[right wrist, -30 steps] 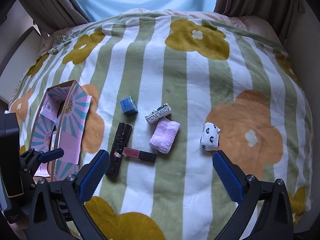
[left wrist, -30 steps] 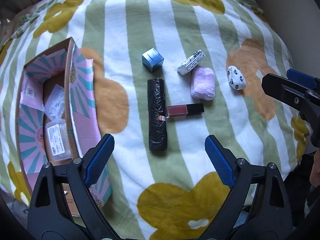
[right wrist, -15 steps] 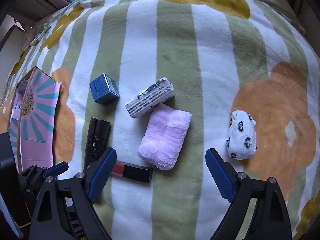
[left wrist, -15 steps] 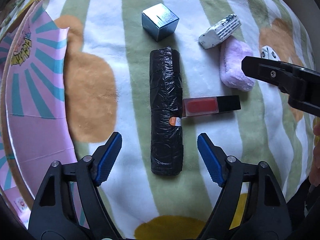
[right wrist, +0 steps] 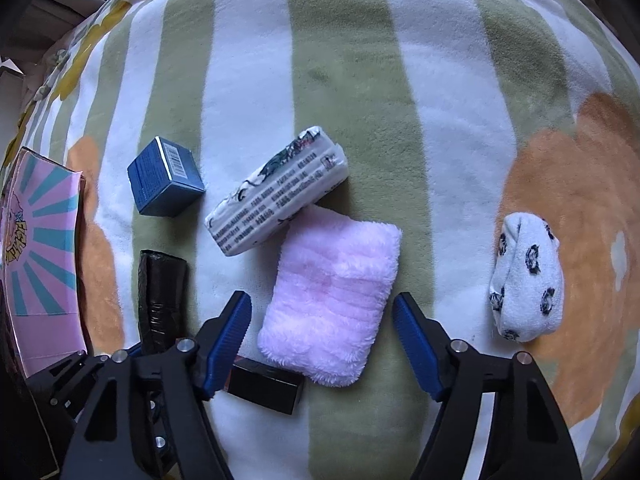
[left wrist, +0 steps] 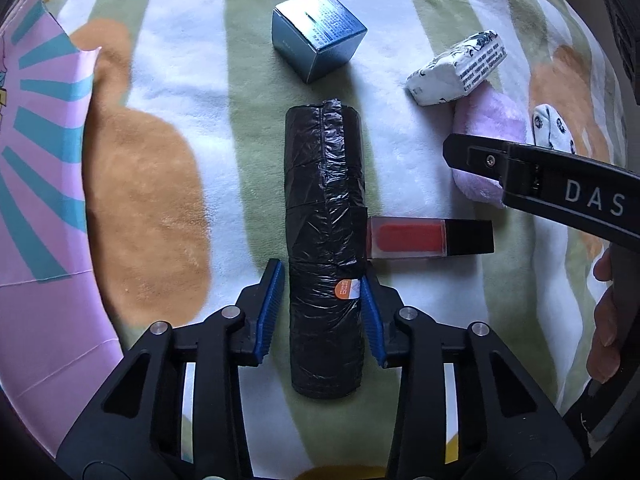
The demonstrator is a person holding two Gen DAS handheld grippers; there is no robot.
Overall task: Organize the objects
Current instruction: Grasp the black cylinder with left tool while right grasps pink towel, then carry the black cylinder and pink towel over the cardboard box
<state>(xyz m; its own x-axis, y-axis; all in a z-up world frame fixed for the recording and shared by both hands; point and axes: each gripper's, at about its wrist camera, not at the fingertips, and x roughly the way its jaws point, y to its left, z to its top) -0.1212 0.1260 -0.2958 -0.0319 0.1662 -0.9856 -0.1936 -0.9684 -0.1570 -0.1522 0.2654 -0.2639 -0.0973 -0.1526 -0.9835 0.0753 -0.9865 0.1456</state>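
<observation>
A black roll of plastic bags (left wrist: 325, 216) lies lengthwise on the striped blanket. My left gripper (left wrist: 322, 312) has closed on its near end, blue pads touching both sides. A red lip-gloss tube (left wrist: 428, 237) lies against the roll's right side. My right gripper (right wrist: 322, 344) is open, its fingers on either side of the near end of a folded pink fluffy cloth (right wrist: 332, 292), not touching it. The roll (right wrist: 162, 298) and the tube's black cap (right wrist: 264, 386) show at its left.
A blue box (left wrist: 318, 36), a white printed packet (left wrist: 456, 68) and a white spotted sock (right wrist: 524, 276) lie on the blanket (right wrist: 352, 80). A pink and teal cardboard box flap (left wrist: 40, 168) stands at the left. The right gripper's arm (left wrist: 560, 192) crosses the left view.
Both grippers have moved down and forward to the objects. The left gripper has gone from wide open to closed on the black roll. The right gripper has come down around the pink cloth.
</observation>
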